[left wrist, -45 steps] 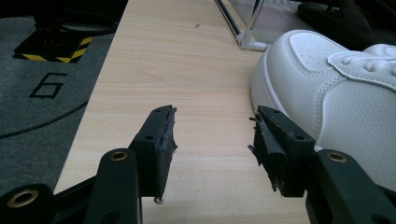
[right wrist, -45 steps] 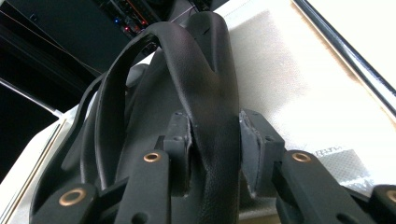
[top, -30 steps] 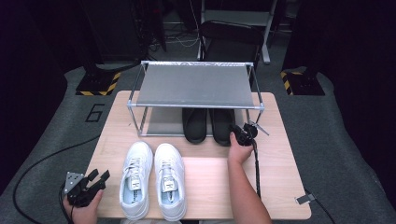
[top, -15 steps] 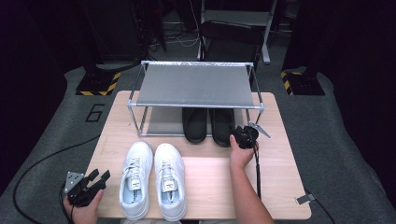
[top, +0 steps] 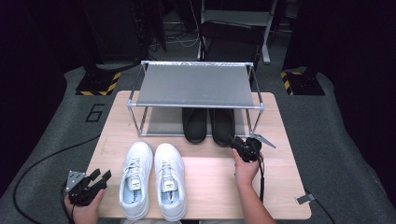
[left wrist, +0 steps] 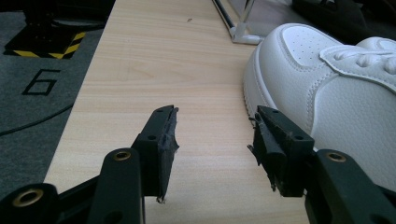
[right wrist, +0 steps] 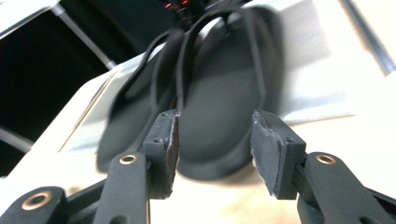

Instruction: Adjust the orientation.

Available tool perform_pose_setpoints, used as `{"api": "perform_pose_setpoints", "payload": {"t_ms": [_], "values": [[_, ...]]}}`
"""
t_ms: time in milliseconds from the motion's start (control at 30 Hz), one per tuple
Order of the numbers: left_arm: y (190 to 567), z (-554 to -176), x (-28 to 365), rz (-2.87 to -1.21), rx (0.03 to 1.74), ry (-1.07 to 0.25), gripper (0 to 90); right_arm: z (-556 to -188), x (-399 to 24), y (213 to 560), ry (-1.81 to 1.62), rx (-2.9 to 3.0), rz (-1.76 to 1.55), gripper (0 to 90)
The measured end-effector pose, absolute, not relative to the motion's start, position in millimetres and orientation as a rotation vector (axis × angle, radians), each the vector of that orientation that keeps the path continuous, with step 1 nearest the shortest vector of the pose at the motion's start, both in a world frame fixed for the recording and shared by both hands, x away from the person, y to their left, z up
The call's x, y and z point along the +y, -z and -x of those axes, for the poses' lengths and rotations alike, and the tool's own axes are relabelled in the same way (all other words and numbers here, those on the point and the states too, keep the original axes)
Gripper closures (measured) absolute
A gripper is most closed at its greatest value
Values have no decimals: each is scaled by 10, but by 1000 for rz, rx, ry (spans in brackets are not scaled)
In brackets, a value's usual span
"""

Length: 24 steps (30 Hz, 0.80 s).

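Note:
A pair of black flip-flops point(top: 208, 125) lies on the bottom shelf of a metal shoe rack point(top: 194, 86), heels toward me. My right gripper point(top: 236, 142) hovers just in front of the right flip-flop's heel point(right wrist: 219, 93). Its jaws have just been opening, and they stand open point(right wrist: 215, 135) with nothing pressed between the pads. Two white sneakers point(top: 152, 179) sit side by side on the table in front of the rack. My left gripper point(top: 102, 176) rests open at the table's front left corner, and the left sneaker point(left wrist: 327, 84) sits just beside its right jaw point(left wrist: 212, 135).
The wooden table point(top: 280, 186) has bare room at the front right and along its left side. The rack's grey top shelf overhangs the flip-flops. Cables trail off the table onto the grey floor, where yellow-black striped bases stand at the back.
My right gripper has drawn back from the flip-flop's heel toward the person and its jaws have spread wider. The left gripper and the sneakers have stayed put.

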<state>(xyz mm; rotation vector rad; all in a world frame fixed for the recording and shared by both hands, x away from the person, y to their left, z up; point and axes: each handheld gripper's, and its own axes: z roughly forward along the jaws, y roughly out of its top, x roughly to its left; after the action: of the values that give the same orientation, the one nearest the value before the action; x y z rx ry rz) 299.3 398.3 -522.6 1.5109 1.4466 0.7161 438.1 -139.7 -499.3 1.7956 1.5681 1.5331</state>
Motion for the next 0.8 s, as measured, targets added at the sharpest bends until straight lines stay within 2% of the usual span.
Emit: {"api": "perform_pose_setpoints", "payload": {"t_ms": [400,800], "values": [[5219,-2987,3960,-1524,1437,-718,476,-3902,-1494,4959,-1499,1818,-1594,502],[5205,-2967,3966,-1515,1433,-719,477,-3453,-1680,4900,-1605,1736,-1629,440]]}}
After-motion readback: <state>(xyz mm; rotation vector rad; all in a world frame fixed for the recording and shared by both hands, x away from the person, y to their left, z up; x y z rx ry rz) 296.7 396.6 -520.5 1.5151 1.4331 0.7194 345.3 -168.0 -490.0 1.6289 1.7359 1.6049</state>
